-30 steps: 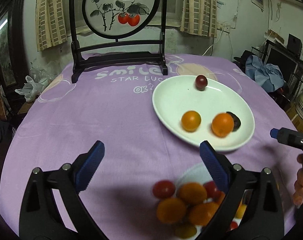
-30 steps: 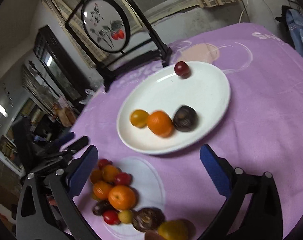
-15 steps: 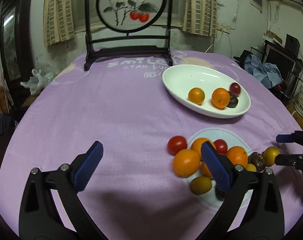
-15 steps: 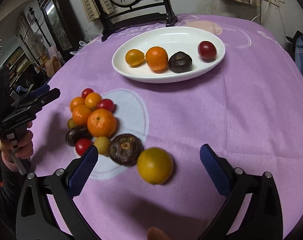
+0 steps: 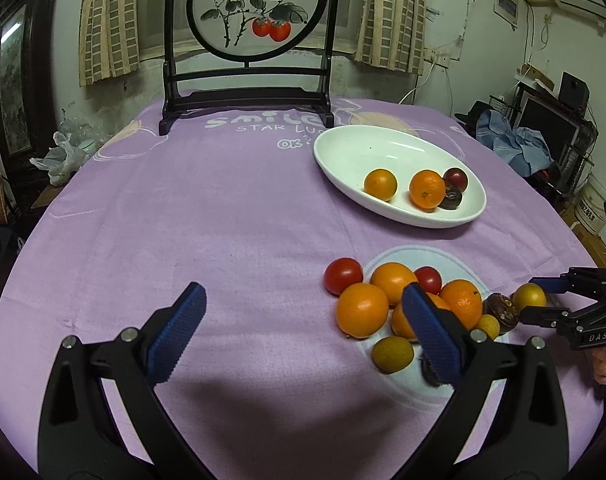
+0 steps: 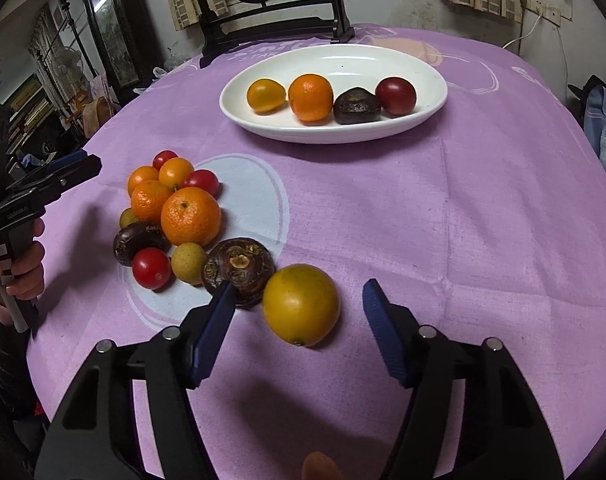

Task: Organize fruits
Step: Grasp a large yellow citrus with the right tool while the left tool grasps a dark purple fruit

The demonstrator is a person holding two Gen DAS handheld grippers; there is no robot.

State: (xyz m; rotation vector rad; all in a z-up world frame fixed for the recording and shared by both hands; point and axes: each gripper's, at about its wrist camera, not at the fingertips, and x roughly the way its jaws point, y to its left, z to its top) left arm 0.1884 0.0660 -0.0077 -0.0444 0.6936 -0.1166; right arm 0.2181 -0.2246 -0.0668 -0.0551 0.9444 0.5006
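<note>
A pile of loose fruit (image 6: 175,208) lies on the purple cloth: oranges, red tomatoes, small yellow fruits and dark brown ones. A yellow-orange fruit (image 6: 301,304) lies at its near end, between the open fingers of my right gripper (image 6: 299,324), not gripped. It also shows in the left wrist view (image 5: 529,297), with the right gripper (image 5: 537,300) around it. A white oval plate (image 6: 383,60) holds two orange fruits, a dark fruit and a dark red one. My left gripper (image 5: 303,334) is open and empty, left of the pile (image 5: 403,304). The plate (image 5: 351,148) lies beyond.
A black wooden stand with a round persimmon painting (image 5: 257,8) stands at the table's far edge. A dark brown fruit (image 6: 239,270) touches the right gripper's left finger. A blue cloth heap and a monitor (image 5: 543,136) are off the table to the right.
Both grippers pulled back from the plate toward the pile. The right gripper came low over the yellow-orange fruit and narrowed around it. The dark red fruit rolled across the plate to the others.
</note>
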